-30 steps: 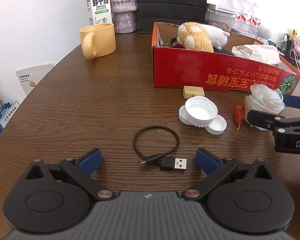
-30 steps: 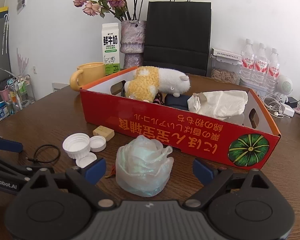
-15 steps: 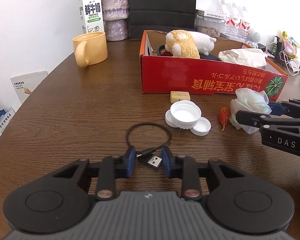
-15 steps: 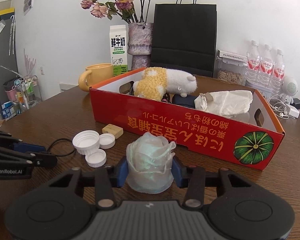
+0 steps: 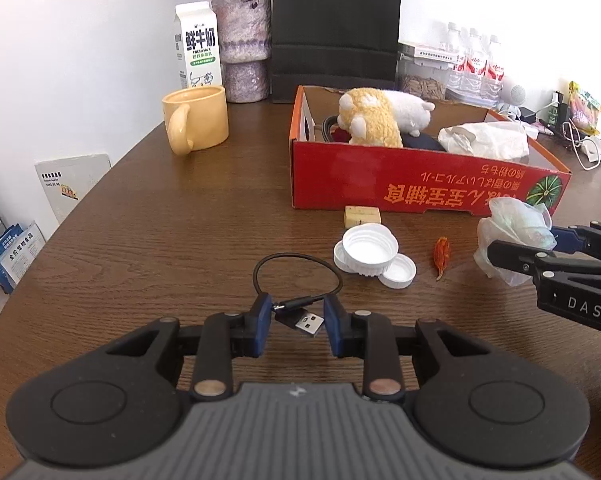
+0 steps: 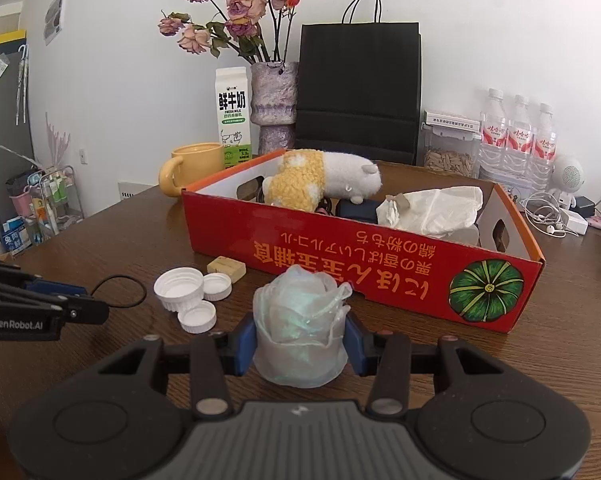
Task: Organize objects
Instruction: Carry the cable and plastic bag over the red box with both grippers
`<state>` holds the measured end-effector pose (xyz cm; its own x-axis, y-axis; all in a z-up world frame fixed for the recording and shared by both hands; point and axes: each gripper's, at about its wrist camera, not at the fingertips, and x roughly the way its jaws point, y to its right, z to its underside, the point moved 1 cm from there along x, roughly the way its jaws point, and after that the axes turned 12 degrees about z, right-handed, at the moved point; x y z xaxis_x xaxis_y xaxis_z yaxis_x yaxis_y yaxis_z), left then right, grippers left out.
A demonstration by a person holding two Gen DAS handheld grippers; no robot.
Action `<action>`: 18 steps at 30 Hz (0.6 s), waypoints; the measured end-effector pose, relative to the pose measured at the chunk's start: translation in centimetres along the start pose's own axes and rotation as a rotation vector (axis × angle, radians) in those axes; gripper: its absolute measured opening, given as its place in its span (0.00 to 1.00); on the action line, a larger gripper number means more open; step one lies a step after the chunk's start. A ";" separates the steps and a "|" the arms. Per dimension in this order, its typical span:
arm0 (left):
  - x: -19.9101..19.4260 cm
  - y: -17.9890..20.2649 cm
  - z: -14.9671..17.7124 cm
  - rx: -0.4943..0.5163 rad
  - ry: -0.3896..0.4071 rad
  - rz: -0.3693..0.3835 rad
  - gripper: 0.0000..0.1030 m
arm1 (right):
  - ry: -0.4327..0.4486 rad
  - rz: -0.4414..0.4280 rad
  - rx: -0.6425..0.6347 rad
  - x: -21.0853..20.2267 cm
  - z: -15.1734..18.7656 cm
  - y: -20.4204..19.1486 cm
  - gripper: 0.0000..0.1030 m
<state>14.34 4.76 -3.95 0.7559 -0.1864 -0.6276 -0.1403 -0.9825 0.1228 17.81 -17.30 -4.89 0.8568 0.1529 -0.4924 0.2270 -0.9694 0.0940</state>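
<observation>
1. Short black USB cable [image 5: 298,280], looped on the brown wooden table [image 5: 148,224], sits with its plug ends pinched in our left gripper [image 5: 296,326].
2. Right of it, our right gripper [image 6: 300,342] squeezes a crumpled translucent plastic flower [image 6: 300,320].
3. We judge both picks made; next, we carry each over the red cardboard box [image 6: 340,260] wall and release inside.

Matt wood-grain table [image 5: 140,240]
</observation>
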 end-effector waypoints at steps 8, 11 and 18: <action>-2.1 1.4 -2.0 0.025 0.075 -0.003 0.28 | 0.056 0.007 0.008 -1.8 -1.0 0.7 0.43; -2.5 2.2 -3.1 0.037 0.100 0.002 0.28 | 0.080 0.012 0.010 -2.5 -1.4 1.1 0.43; -1.7 4.3 -5.8 0.067 0.142 0.027 0.28 | 0.135 0.033 0.023 -2.9 -3.1 2.7 0.43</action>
<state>16.12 0.93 2.11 0.8334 -0.2146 -0.5093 -0.2003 -0.9762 0.0835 17.37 -19.76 -0.54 0.9185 0.1435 -0.3685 0.1880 -0.9783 0.0875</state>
